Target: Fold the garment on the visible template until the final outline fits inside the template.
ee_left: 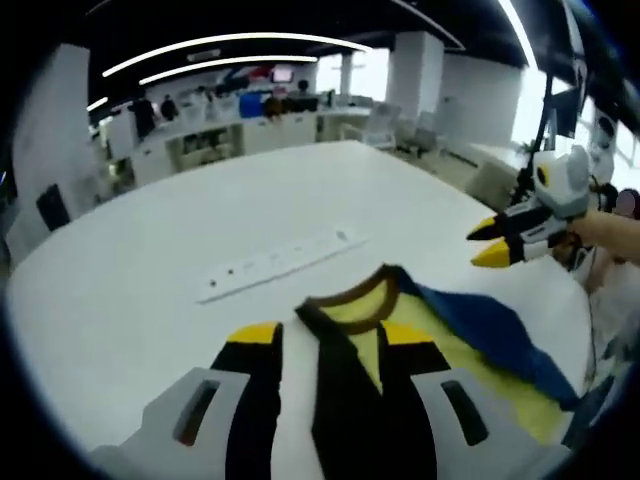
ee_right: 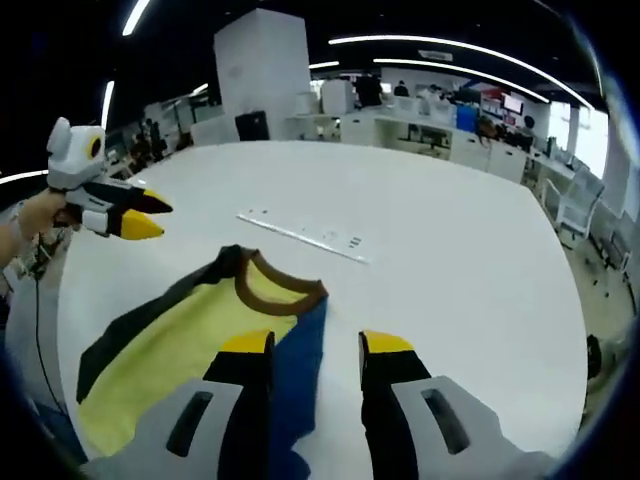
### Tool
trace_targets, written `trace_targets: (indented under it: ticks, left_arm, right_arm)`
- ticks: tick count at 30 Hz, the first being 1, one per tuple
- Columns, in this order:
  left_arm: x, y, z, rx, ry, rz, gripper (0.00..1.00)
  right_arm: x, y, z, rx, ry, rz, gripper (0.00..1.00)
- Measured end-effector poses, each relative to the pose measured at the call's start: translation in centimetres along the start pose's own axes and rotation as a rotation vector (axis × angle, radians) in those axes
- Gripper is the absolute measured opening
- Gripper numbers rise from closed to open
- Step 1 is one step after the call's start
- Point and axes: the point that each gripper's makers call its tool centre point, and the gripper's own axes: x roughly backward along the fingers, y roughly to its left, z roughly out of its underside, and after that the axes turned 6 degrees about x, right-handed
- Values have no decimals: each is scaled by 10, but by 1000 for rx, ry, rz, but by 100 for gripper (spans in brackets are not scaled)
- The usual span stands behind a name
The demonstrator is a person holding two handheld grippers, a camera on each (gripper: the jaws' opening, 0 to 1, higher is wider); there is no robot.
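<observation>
The garment [ee_right: 190, 345], yellow with a brown collar, black trim and a blue panel, lies on the white surface [ee_right: 450, 260], just in front of a flat white strip [ee_right: 305, 233]. Above the garment's collar end, the left gripper [ee_left: 325, 345] holds its fingers spread apart, gripping nothing. The right gripper [ee_right: 315, 350] hovers over the garment's blue edge, fingers likewise parted and empty.
</observation>
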Motion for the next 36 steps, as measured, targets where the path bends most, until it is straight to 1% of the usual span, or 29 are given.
trace_targets:
  ticks: [3,5,7,11,12,13,14,15,16,19,23,27,29,31,33,35,36]
  left_arm:
    - [4,-3,2,-22,13,12,42]
    - [9,-3,2,-38,10,12,45]
    - [13,-3,2,-51,12,12,49]
    - [23,-6,1,-83,5,23,52]
    - [24,-7,1,-85,5,25,55]
    - [26,-7,0,-86,2,20,59]
    - [28,-5,-1,-95,-9,2,65]
    - [30,-5,-1,-108,-11,2,72]
    - [33,-6,-2,-122,-19,7,74]
    - [41,-8,-1,-124,-14,21,71]
    - [49,-15,-2,-147,-25,40,78]
    - [60,-24,-4,-156,-35,69,82]
    - [68,-29,-7,-165,-53,86,83]
    - [72,-30,-6,-175,-51,88,87]
    - [76,-31,-5,-185,-50,92,88]
    - [79,-34,-4,-188,-51,97,89]
    - [80,-35,-4,-190,-53,100,90]
  right_arm:
    - [5,2,-2,4,-17,2,37]
    - [9,3,-2,4,-22,-3,39]
    - [13,6,0,10,-23,-6,42]
    - [22,10,6,33,-18,-14,46]
    - [23,10,7,33,-19,-14,47]
    - [25,10,8,34,-20,-14,47]
    - [27,10,9,33,-23,-15,49]
    - [30,11,9,32,-26,-15,51]
    - [33,12,8,37,-34,-14,54]
    - [41,20,7,57,-48,-36,58]
    - [49,27,7,80,-51,-49,63]
    - [60,34,7,111,-59,-56,72]
    - [68,39,6,124,-70,-72,73]
    - [74,43,4,135,-80,-80,76]
    - [79,48,3,155,-84,-84,81]
    - [82,50,1,186,-87,-76,89]
    - [83,51,1,201,-84,-77,91]
